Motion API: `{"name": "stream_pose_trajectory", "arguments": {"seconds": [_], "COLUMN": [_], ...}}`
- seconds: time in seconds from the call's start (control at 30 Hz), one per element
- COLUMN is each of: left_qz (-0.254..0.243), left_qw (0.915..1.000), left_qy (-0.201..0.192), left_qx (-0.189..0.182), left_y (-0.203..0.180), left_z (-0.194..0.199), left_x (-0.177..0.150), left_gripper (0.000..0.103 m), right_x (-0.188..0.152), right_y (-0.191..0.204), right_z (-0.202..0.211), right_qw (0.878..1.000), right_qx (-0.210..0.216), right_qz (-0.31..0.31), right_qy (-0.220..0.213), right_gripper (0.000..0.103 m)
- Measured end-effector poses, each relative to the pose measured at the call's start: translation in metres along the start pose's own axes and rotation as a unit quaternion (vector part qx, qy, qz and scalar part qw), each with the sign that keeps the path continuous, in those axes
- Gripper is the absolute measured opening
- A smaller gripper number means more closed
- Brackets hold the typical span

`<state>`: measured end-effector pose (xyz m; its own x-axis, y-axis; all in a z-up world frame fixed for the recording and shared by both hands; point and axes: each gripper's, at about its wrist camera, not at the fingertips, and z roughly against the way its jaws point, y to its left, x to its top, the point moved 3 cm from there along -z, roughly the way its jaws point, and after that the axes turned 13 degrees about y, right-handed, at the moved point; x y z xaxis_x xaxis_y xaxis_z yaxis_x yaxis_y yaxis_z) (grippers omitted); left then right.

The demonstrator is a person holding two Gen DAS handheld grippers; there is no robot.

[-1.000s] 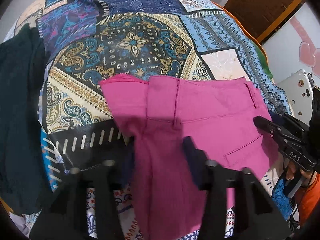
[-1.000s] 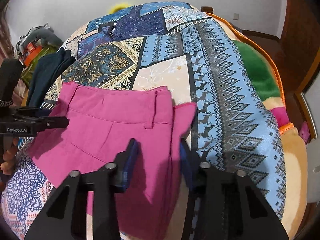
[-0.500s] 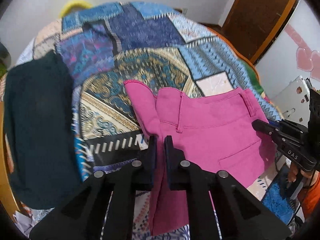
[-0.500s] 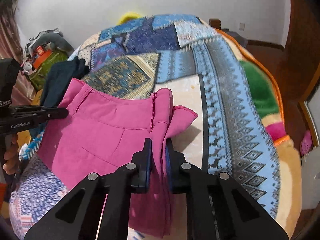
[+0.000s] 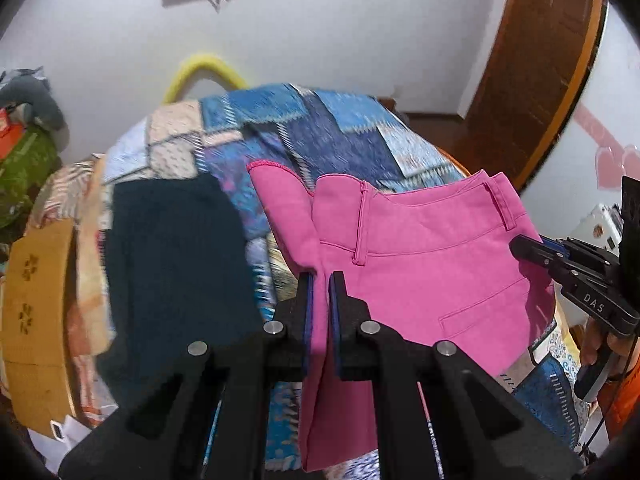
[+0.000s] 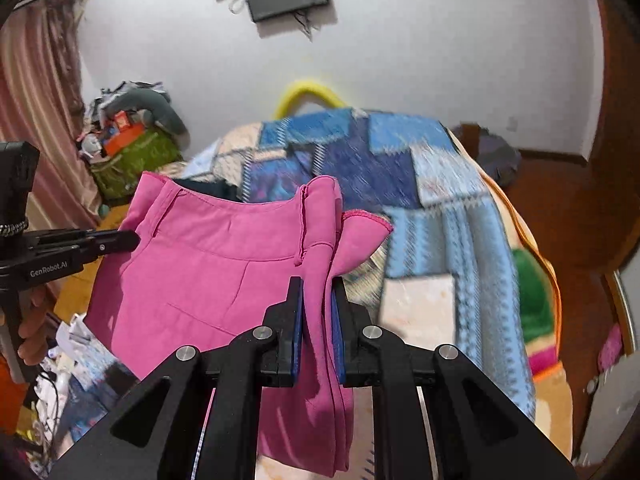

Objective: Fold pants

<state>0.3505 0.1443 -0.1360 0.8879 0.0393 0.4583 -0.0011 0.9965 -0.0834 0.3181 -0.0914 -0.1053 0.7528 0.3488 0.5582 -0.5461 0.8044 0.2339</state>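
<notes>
"DAS" in white on right gripper (image 5: 520,246) body, seen from left wrist view. "GenRobot.AI" in white on left gripper (image 6: 134,239) body, seen from right wrist view. No other legible text.

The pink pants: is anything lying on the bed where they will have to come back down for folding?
Partly. Both grippers hold the pink pants by the waistband, the left gripper and right gripper each shut on the cloth. A dark garment lies on the patterned bedspread beside them. The rest of the visible bedspread looks free.
</notes>
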Motion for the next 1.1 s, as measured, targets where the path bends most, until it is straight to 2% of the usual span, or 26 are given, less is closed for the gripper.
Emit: {"name": "stream_pose_trajectory", "arguments": {"seconds": [0.3, 0.47, 0.73, 0.93, 1.0, 1.07, 1.1], "left_qz": [0.033, 0.072, 0.117, 0.135, 0.141, 0.146, 0.153], "left_qw": [0.9977, 0.9951, 0.9892, 0.9853, 0.9835, 0.9802, 0.9796], "left_qy": [-0.042, -0.036, -0.006, 0.022, 0.033, 0.044, 0.051], "left_qx": [0.042, 0.059, 0.088, 0.103, 0.109, 0.126, 0.120], "left_y": [0.069, 0.118, 0.183, 0.211, 0.220, 0.229, 0.235], "left_z": [0.045, 0.043, 0.000, -0.051, -0.065, -0.077, -0.082], "left_x": [-0.008, -0.019, -0.036, -0.045, -0.048, -0.051, -0.053], "left_gripper": [0.008, 0.008, 0.008, 0.008, 0.002, 0.002, 0.002], "right_x": [0.039, 0.052, 0.058, 0.052, 0.048, 0.043, 0.041], "right_y": [0.068, 0.104, 0.150, 0.159, 0.160, 0.159, 0.159], "right_z": [-0.023, -0.054, -0.117, -0.161, -0.176, -0.185, -0.187], "right_qw": [0.999, 0.997, 0.995, 0.993, 0.992, 0.991, 0.991], "right_qx": [0.029, 0.047, 0.057, 0.051, 0.046, 0.035, 0.033], "right_qz": [0.039, 0.055, 0.080, 0.082, 0.085, 0.089, 0.090], "right_qy": [-0.014, -0.002, 0.033, 0.070, 0.084, 0.093, 0.096], "right_gripper": [0.011, 0.011, 0.011, 0.011, 0.011, 0.011, 0.012]}}
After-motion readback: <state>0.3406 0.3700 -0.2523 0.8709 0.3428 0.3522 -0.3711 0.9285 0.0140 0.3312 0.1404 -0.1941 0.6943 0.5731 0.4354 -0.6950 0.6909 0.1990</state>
